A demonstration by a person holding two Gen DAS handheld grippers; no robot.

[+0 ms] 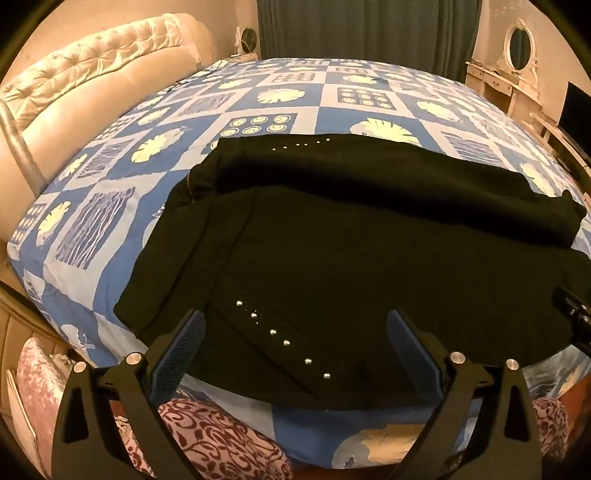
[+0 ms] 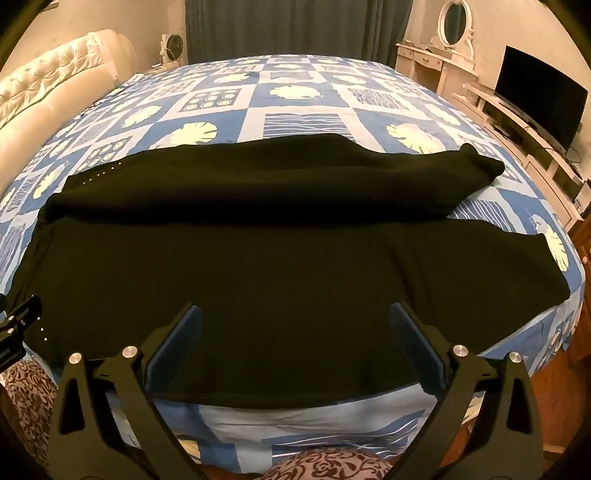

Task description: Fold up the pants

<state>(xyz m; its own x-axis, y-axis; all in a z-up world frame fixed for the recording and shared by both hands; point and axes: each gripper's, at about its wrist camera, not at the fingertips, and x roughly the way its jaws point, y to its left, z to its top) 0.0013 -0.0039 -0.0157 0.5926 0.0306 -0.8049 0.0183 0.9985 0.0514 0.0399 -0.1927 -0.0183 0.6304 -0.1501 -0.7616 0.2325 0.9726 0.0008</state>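
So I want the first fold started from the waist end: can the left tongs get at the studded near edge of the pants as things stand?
Probably yes. The left tongs stand open just above the pants, with the row of studs between the fingers and nothing in the way.

Bedroom in a home. Most of both views is filled by a large bed [image 2: 295, 110], covered with a blue-and-white patchwork sheet [image 1: 155, 221] printed with leaves. A cream tufted headboard [image 1: 92, 85] is seen at the bed's left side. Dark green curtains [image 2: 295, 26] are hung beyond its far edge, with a small fan [image 2: 171, 46] beside them at the bed's far left corner. To the bed's right, a white dressing table [image 2: 428, 61] with an oval mirror [image 2: 453, 20] is set against the wall, followed by a low cabinet [image 2: 517, 122] carrying a dark television [image 2: 537, 99].
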